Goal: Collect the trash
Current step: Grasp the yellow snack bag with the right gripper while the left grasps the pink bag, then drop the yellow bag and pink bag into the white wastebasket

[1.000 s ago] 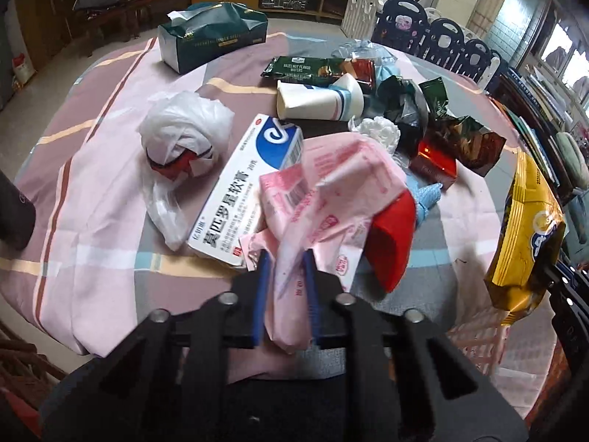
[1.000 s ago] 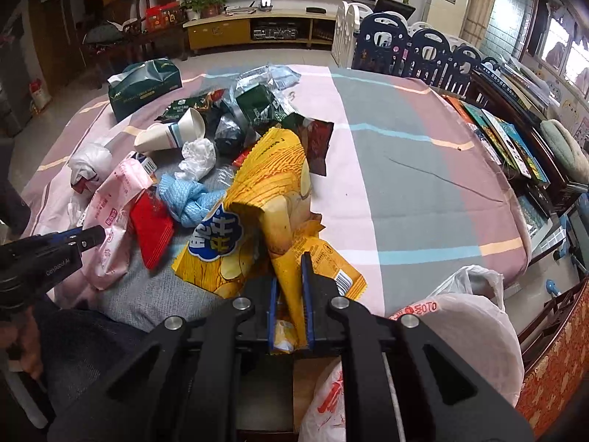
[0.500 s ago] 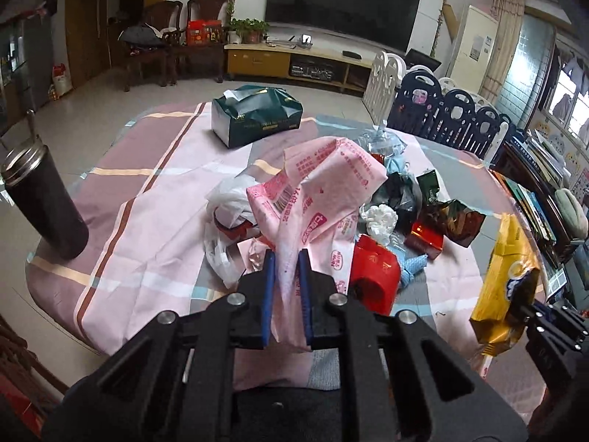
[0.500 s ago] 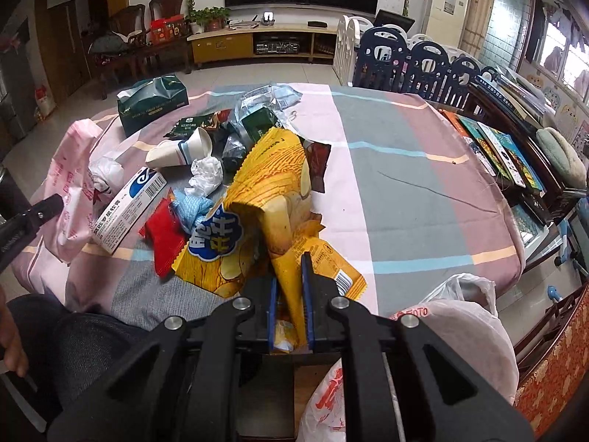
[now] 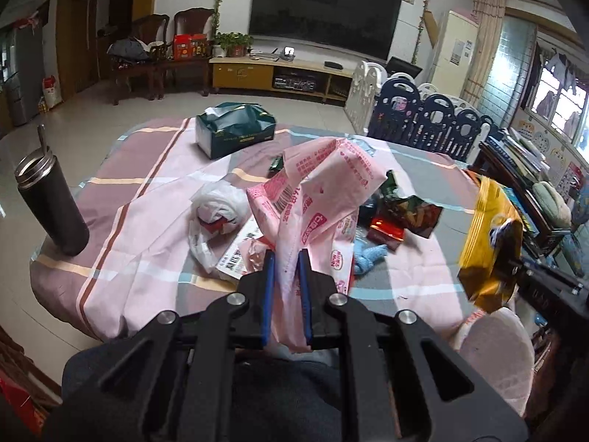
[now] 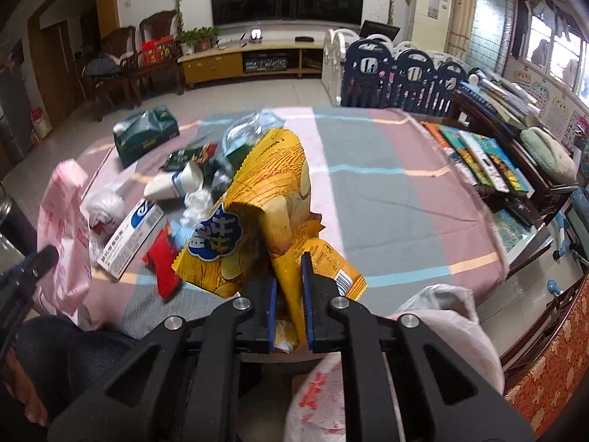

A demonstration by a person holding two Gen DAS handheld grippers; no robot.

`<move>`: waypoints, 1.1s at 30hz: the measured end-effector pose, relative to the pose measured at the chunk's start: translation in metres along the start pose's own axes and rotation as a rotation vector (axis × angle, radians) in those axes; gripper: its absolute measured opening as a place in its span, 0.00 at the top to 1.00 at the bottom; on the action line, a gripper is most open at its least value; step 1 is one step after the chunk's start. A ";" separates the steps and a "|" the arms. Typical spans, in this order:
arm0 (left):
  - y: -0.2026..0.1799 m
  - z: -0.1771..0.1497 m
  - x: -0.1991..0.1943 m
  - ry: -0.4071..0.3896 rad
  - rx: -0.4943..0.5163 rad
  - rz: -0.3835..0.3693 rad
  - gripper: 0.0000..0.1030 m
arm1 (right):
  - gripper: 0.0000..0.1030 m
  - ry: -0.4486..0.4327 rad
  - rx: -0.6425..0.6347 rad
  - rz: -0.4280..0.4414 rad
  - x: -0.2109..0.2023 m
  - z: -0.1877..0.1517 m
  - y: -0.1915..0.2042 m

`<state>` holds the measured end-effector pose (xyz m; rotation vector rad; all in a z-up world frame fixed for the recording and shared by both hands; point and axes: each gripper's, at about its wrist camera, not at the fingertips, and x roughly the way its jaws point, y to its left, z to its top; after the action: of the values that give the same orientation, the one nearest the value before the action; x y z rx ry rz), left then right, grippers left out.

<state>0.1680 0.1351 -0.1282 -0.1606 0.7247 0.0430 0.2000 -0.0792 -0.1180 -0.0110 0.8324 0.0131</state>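
Observation:
My left gripper (image 5: 286, 258) is shut on a crumpled pink plastic wrapper (image 5: 320, 184) and holds it up over the near edge of the table; the wrapper also shows in the right wrist view (image 6: 62, 221). My right gripper (image 6: 289, 269) is shut on a yellow chip bag (image 6: 265, 202), lifted at the near table edge; the bag also shows in the left wrist view (image 5: 489, 235). More trash lies on the striped tablecloth (image 6: 386, 191): a white medicine box (image 6: 132, 232), a red wrapper (image 6: 163, 261), a paper cup (image 6: 173, 184), a white plastic bag (image 5: 217, 206).
A green tissue box (image 5: 235, 129) sits at the far side of the table. A black steel tumbler (image 5: 51, 206) stands at the left edge. A white-pink plastic bag (image 6: 423, 361) hangs below the near right edge. Books (image 6: 478, 154) and a bench lie right.
My left gripper has lifted the pink wrapper off the table and drawn back toward the near edge. My right gripper has raised the yellow chip bag slightly and pulled back.

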 end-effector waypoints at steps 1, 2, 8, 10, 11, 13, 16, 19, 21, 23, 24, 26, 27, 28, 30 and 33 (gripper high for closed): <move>-0.005 0.000 -0.004 -0.005 0.009 -0.014 0.87 | 0.88 -0.011 0.006 -0.009 -0.008 0.001 -0.009; -0.010 -0.001 -0.007 -0.008 0.018 -0.025 0.87 | 0.88 -0.015 0.008 -0.017 -0.014 0.000 -0.017; -0.049 -0.007 -0.021 0.007 0.079 -0.144 0.87 | 0.88 0.032 -0.016 -0.128 -0.044 -0.032 -0.080; -0.061 -0.010 -0.022 0.029 0.090 -0.197 0.87 | 0.88 0.082 -0.003 -0.146 -0.046 -0.049 -0.101; -0.068 -0.013 -0.021 0.041 0.098 -0.221 0.87 | 0.88 0.115 0.015 -0.143 -0.045 -0.060 -0.114; -0.080 -0.017 -0.019 0.067 0.118 -0.258 0.87 | 0.87 0.184 0.066 -0.114 -0.039 -0.079 -0.131; -0.104 -0.027 -0.013 0.132 0.165 -0.359 0.87 | 0.78 0.316 0.116 -0.053 -0.020 -0.111 -0.144; -0.135 -0.041 -0.015 0.170 0.249 -0.441 0.87 | 0.43 0.348 0.170 0.017 -0.016 -0.131 -0.152; -0.156 -0.050 -0.013 0.222 0.283 -0.513 0.87 | 0.36 0.291 0.210 0.006 -0.025 -0.126 -0.160; -0.175 -0.062 -0.010 0.267 0.318 -0.559 0.87 | 0.35 0.234 0.267 -0.016 -0.037 -0.117 -0.176; -0.189 -0.069 -0.008 0.289 0.356 -0.576 0.87 | 0.35 0.206 0.299 -0.030 -0.042 -0.113 -0.185; -0.209 -0.082 -0.006 0.325 0.418 -0.610 0.87 | 0.35 0.154 0.354 -0.047 -0.056 -0.105 -0.202; -0.217 -0.087 -0.005 0.343 0.444 -0.629 0.86 | 0.34 0.126 0.381 -0.053 -0.063 -0.102 -0.211; -0.228 -0.095 -0.004 0.364 0.483 -0.653 0.82 | 0.33 0.106 0.403 -0.057 -0.068 -0.099 -0.217; -0.242 -0.107 -0.005 0.378 0.541 -0.673 0.54 | 0.31 0.073 0.437 -0.063 -0.077 -0.097 -0.229; -0.246 -0.113 -0.005 0.345 0.579 -0.627 0.33 | 0.31 0.067 0.461 -0.063 -0.079 -0.099 -0.237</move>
<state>0.1137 -0.1258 -0.1762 0.1700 0.9737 -0.8038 0.0771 -0.3180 -0.1253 0.3978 0.8862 -0.2390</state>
